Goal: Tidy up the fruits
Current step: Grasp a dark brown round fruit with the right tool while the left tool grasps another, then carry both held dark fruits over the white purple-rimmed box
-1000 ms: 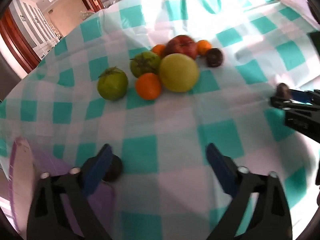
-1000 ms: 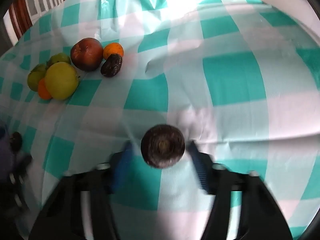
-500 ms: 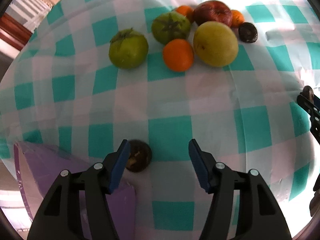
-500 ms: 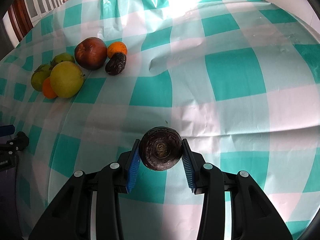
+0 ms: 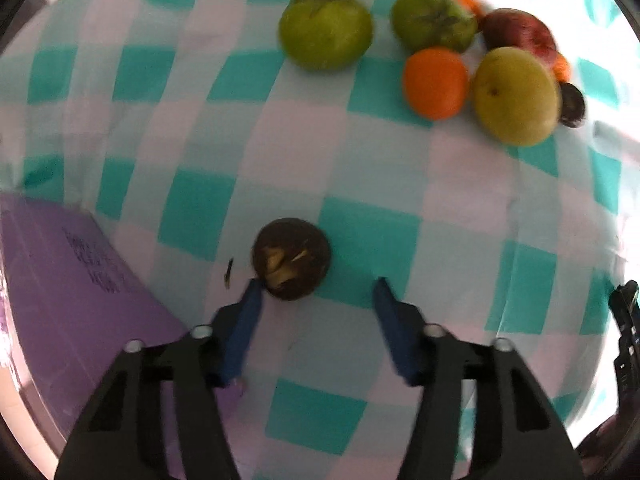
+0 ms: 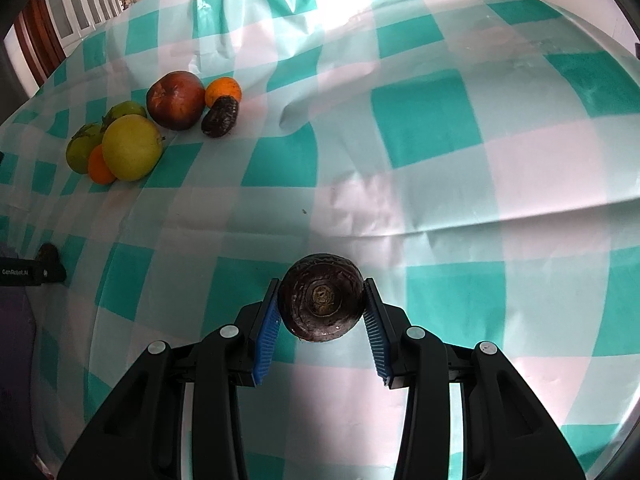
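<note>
My right gripper (image 6: 322, 300) is shut on a dark brown round fruit (image 6: 321, 298), held just above the checked cloth. My left gripper (image 5: 316, 292) is open; a second dark brown fruit (image 5: 291, 258) lies on the cloth just ahead of its left fingertip (image 5: 252, 292), touching or nearly touching it. A heap of fruit lies farther off: two green ones (image 5: 326, 28), an orange (image 5: 435, 82), a yellow-green one (image 5: 516, 94), a red apple (image 5: 520, 32) and a small dark one (image 5: 572, 104). The same heap shows in the right wrist view (image 6: 132, 146).
A purple board (image 5: 72, 300) lies on the cloth at the left of my left gripper. The teal-and-white checked tablecloth (image 6: 420, 128) has creases. The other gripper shows at the right edge of the left wrist view (image 5: 626, 320). Cabinets stand far left (image 6: 80, 4).
My left gripper has moved left and closer to the cloth, so the dark fruit now sits between its fingers near the left one. My right gripper keeps holding its fruit, nearly still.
</note>
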Available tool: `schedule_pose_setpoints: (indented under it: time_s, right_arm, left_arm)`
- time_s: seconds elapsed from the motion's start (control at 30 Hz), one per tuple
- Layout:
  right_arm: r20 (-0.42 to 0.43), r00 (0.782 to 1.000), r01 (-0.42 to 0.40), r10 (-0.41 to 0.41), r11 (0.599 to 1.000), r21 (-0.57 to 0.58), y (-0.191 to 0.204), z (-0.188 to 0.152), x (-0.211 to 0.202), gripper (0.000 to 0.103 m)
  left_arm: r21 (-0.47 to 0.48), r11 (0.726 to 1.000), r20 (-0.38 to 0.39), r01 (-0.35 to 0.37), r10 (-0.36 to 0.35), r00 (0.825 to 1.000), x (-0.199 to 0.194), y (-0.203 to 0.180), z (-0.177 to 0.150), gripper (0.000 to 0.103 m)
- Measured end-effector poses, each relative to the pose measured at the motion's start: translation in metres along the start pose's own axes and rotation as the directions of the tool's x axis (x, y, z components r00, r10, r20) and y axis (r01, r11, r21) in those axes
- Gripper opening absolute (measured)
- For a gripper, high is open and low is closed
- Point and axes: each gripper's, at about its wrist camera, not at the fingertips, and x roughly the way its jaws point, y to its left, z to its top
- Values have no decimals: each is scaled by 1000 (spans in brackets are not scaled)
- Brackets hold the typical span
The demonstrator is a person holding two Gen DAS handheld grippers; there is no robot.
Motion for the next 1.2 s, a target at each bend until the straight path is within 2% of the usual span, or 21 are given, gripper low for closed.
schedule_pose_setpoints:
  time_s: [0.07,0.13,0.3,0.37,0.43,0.47,0.57,0.63,0.73,0.87,0.97,1.03,1.07,1.1,1.2]
  right_arm:
    - [-5,1000,-1,1,1000,5,-3,-2,0,41]
    - [-12,1000,-2,2,1000,0,-5,-4,0,41]
    - [-6,1000,0,0,1000,-20,-3,-2,0,42]
    - [-10,1000,14,-14,1000,-28,0,0,0,42]
    - [-12,1000,17,-18,1000,-26,0,1,1,42]
    - [-11,1000,12,-12,1000,-19,-2,1,1,42]
    - [-9,1000,25,-25,1000,-8,-3,2,2,42]
    - [-4,999,37,-37,998,-43,0,1,2,42]
    - [2,999,49,-49,995,-84,4,-3,0,38]
    - [0,1000,11,-11,995,-104,1,-5,-10,38]
    - [12,1000,-8,10,992,-123,1,-5,-25,38]
    - [11,999,-29,30,992,-122,0,-9,-36,38]
    - [10,999,-36,37,992,-122,-1,-10,-41,38]
    - [13,999,-49,51,992,-116,-4,-14,-50,38]
    - [15,996,-88,90,991,-98,-9,-22,-70,38]
  left_arm:
    - [-14,1000,24,-22,22,999,0,-1,-1,57]
    - [-55,996,29,-68,70,997,3,4,-2,74]
    - [-78,994,104,-78,86,991,6,1,-4,82]
    - [-77,996,153,-39,50,987,5,8,-10,75]
    - [-34,999,179,-5,11,984,2,2,-7,49]
    - [-12,1000,189,-12,14,982,1,0,-9,42]
    - [4,999,217,42,-42,975,-3,-3,-14,42]
    - [20,997,233,71,-74,970,-7,-9,-25,42]
    - [52,986,260,159,-167,951,-15,-15,-42,41]
    - [57,943,271,329,-331,904,-26,-12,-60,41]
    - [41,911,264,410,-405,875,-43,-17,-85,41]
    - [43,900,265,434,-430,863,-52,-20,-105,41]
    - [41,899,267,437,-431,862,-52,-32,-97,41]
    - [44,897,271,439,-434,859,-58,-33,-105,41]
    - [67,905,303,420,-419,856,-84,-46,-135,41]
